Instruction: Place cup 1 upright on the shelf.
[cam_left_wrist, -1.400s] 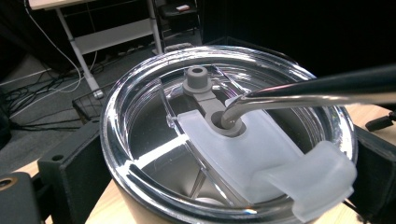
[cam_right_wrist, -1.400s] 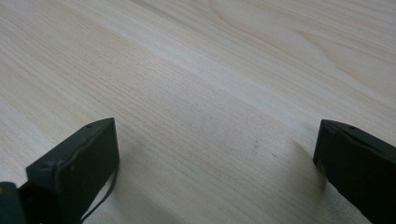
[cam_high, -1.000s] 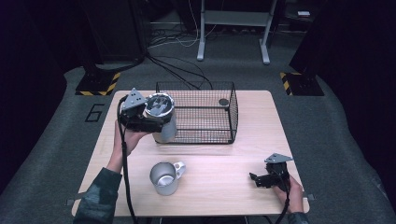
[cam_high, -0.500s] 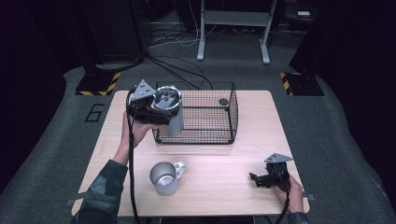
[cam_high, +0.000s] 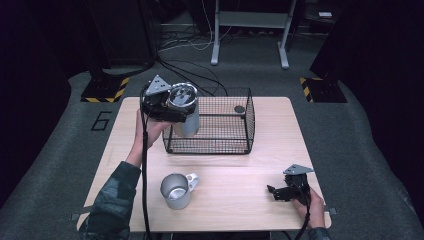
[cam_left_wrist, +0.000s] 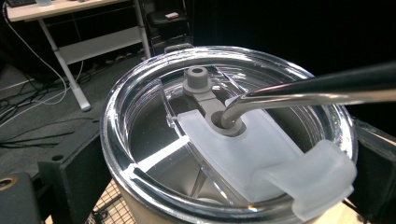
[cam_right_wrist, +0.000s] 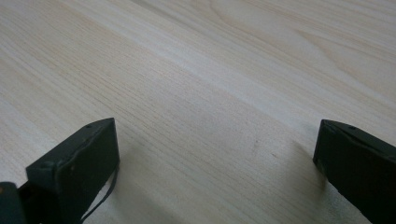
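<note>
My left gripper (cam_high: 172, 106) is shut on a steel tumbler (cam_high: 188, 120) and holds it in the air over the left end of a black wire basket (cam_high: 210, 146). In the left gripper view the tumbler's clear lid (cam_left_wrist: 140, 135), with a bent metal straw (cam_left_wrist: 299, 91) through it, sits between the two black jaws. A steel mug (cam_high: 176, 190) with a handle stands on the table near the front. My right gripper (cam_high: 283, 192) rests open on the wood at the front right; its jaws stand wide apart over bare table (cam_right_wrist: 210, 116).
A small dark round object (cam_high: 239, 109) lies in the basket's far right corner. The wooden table (cam_high: 250, 170) ends at grey carpet on all sides. Black stands with hazard-striped bases (cam_high: 106, 89) and cables lie beyond the far edge.
My left gripper has lifted the tumbler and carried it forward and to the right, from the basket's left side to above its left end. The right gripper has stayed put.
</note>
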